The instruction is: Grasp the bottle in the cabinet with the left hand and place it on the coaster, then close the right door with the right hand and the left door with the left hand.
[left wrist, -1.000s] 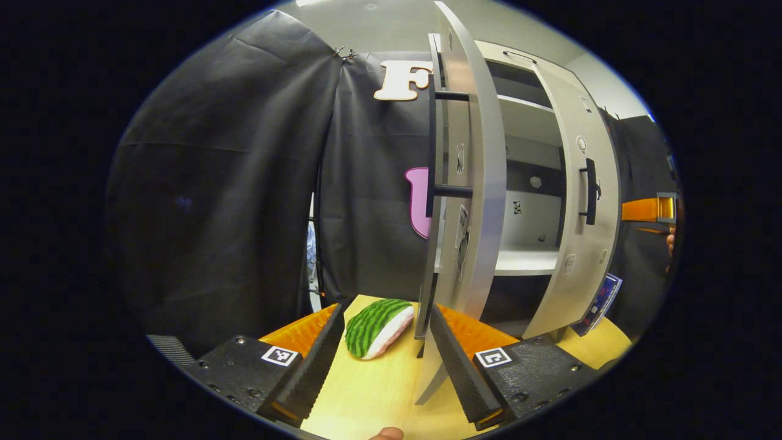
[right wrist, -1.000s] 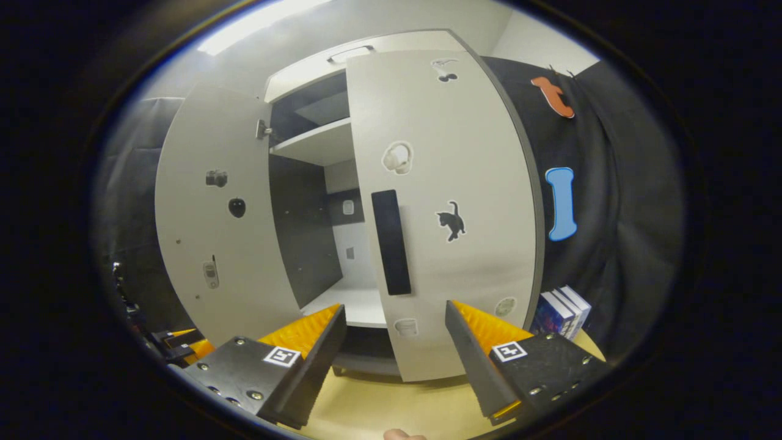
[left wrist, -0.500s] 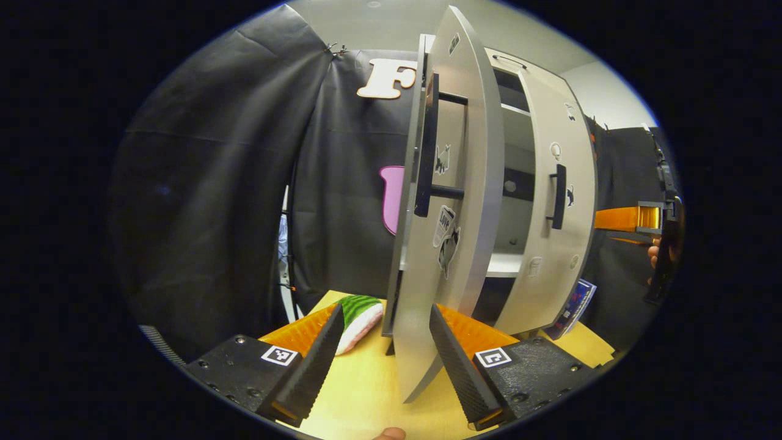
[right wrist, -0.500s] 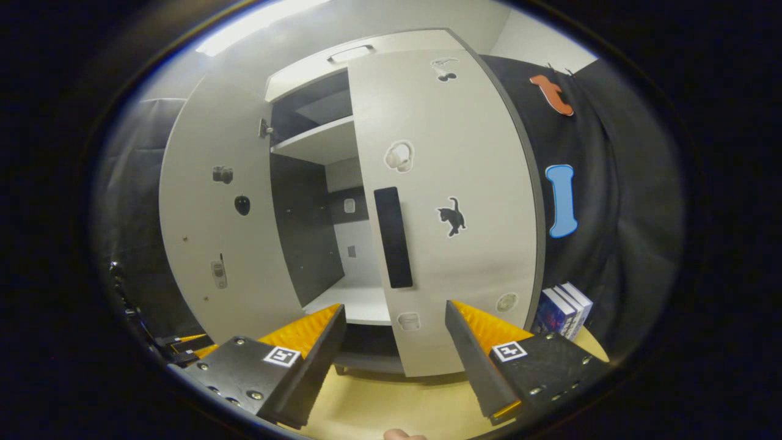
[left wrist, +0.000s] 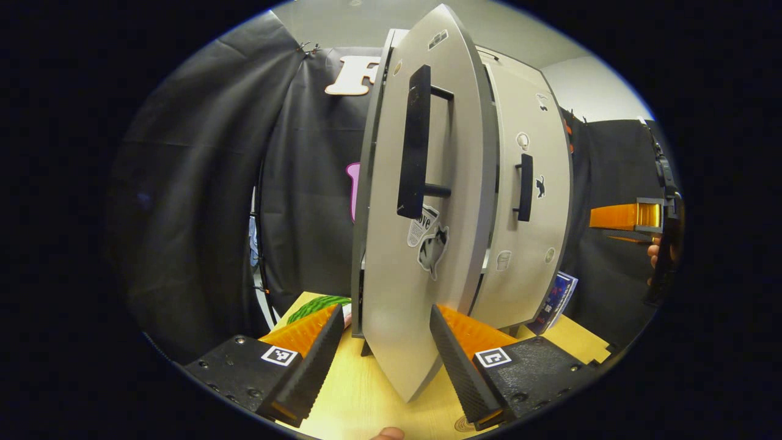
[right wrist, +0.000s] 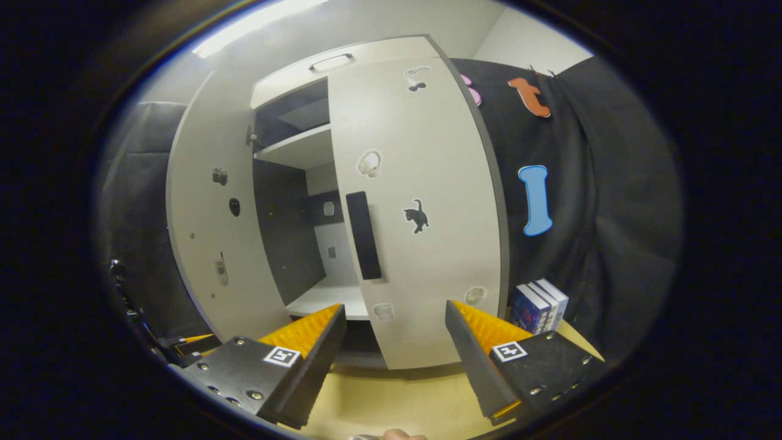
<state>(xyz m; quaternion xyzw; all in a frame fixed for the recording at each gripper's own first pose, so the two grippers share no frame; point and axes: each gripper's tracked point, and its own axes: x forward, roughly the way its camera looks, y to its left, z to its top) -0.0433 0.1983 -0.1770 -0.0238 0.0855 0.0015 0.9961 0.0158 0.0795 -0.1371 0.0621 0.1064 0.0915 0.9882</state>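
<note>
Square-coded, screw-studded gripper (left wrist: 382, 357) bodies, apparently.

Pale yellow wooden tabletop (left wrist: 366, 397). Tall grey two-door cabinet (right wrist: 421, 244) stands on it at 12 o'clock. Green-striped watermelon-slice plush (left wrist: 317, 305) lies at 10 o'clock. Stack of dark blue books (right wrist: 537, 305) at 2 o'clock, just beside the cabinet.

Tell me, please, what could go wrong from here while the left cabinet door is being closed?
The left door stands edge-on between the open fingers of the left gripper, so a finger might catch its lower edge and slip rather than push it. The right door looks nearly shut, yet a gap beside it shows the shelf, so the two doors might meet unevenly. The striped green cushion lies near the left door's foot.
</note>
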